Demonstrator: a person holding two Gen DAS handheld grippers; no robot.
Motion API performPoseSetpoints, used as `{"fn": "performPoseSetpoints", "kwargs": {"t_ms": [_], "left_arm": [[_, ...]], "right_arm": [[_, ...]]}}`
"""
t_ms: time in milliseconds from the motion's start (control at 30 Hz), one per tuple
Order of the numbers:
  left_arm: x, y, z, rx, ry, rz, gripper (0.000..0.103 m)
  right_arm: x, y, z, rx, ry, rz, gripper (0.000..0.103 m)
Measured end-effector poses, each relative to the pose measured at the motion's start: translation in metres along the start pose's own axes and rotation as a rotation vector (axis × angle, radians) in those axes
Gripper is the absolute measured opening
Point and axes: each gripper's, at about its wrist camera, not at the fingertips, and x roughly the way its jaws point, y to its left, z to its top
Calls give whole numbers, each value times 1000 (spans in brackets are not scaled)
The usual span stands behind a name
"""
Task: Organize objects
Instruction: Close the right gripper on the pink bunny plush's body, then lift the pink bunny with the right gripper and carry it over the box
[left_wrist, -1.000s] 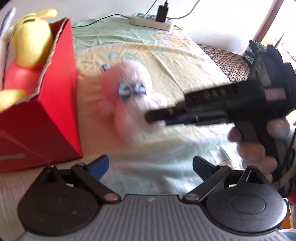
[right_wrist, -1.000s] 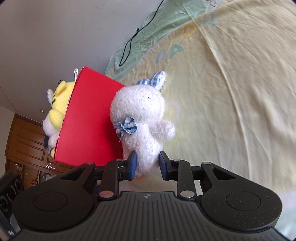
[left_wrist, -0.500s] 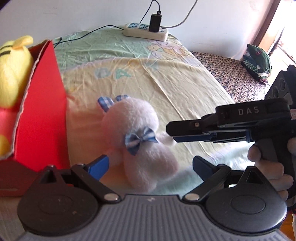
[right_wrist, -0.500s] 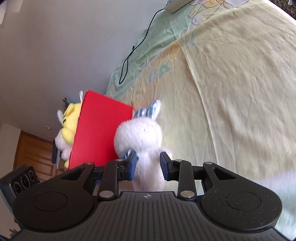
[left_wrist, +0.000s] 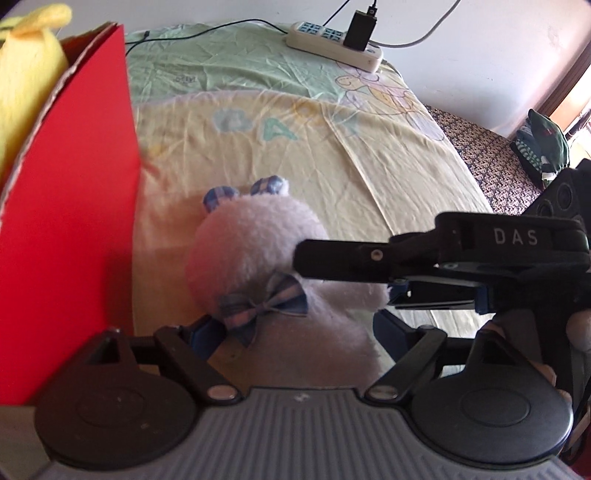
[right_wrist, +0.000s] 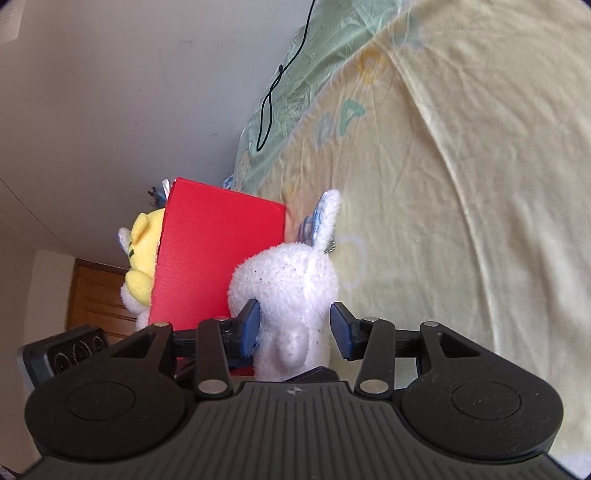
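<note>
The left gripper (left_wrist: 295, 334) is spread wide, its fingers on either side of the white plush bunny (left_wrist: 269, 273) and not squeezing it. The right gripper (right_wrist: 294, 326) looks open too: one pad touches the bunny, the other has a gap. The bunny sits on the yellow bedsheet (left_wrist: 369, 147), right beside the red box (left_wrist: 74, 221) on the left, which holds a yellow plush (right_wrist: 142, 258). Far back there's a power strip (left_wrist: 332, 44) by the wall.
</note>
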Motion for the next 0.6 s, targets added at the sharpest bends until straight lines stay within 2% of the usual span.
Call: {"fn": "performPoseSetpoints", "kwargs": {"t_ms": [233, 600], "left_arm": [[-1, -1, 0, 10, 7, 7, 85], [-20, -21, -16, 98, 8, -13, 83]], "right_arm": [[1, 7, -3, -16, 2, 5, 43], [-24, 22, -28, -47, -2, -14, 42]]}}
